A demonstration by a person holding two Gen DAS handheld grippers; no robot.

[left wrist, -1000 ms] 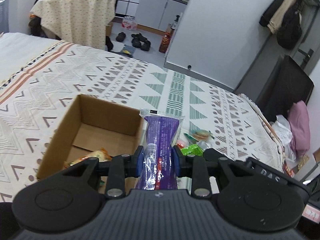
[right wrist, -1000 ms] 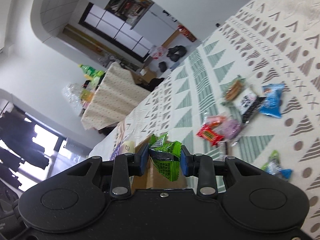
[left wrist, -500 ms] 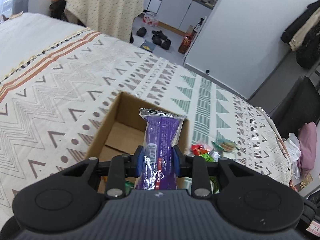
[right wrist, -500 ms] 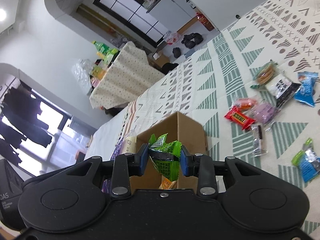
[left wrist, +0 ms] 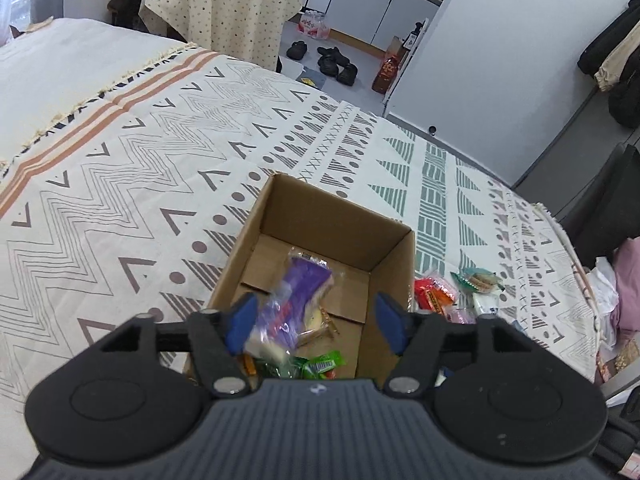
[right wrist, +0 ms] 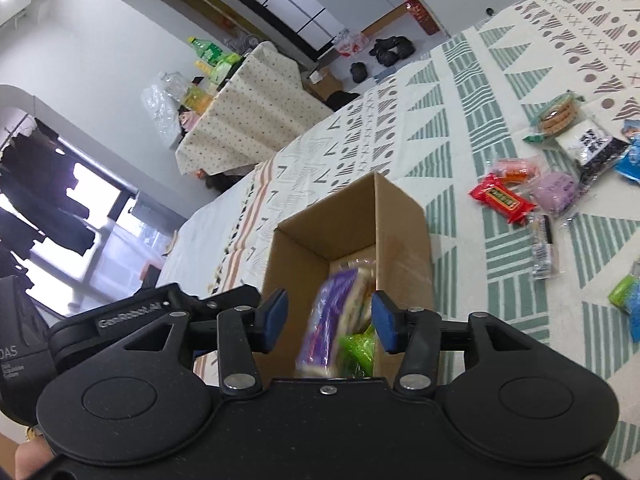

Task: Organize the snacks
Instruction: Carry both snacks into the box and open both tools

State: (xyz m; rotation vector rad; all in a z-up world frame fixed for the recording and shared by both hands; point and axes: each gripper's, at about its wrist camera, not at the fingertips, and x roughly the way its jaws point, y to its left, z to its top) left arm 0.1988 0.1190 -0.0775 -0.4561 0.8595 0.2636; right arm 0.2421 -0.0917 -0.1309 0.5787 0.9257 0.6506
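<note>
Left wrist: cardboard box [left wrist: 280,216] holds purple packet [left wrist: 294,300] — blurred, perhaps falling.

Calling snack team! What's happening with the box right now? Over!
Left gripper, right gripper: jaws opening over cardboard box. Purple packet and green packet dropping in. Nothing in the way.

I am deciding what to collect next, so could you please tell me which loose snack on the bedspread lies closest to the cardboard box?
The red packet: it lies nearest the box's side wall, ahead of the orange and lilac packets behind it.
</note>
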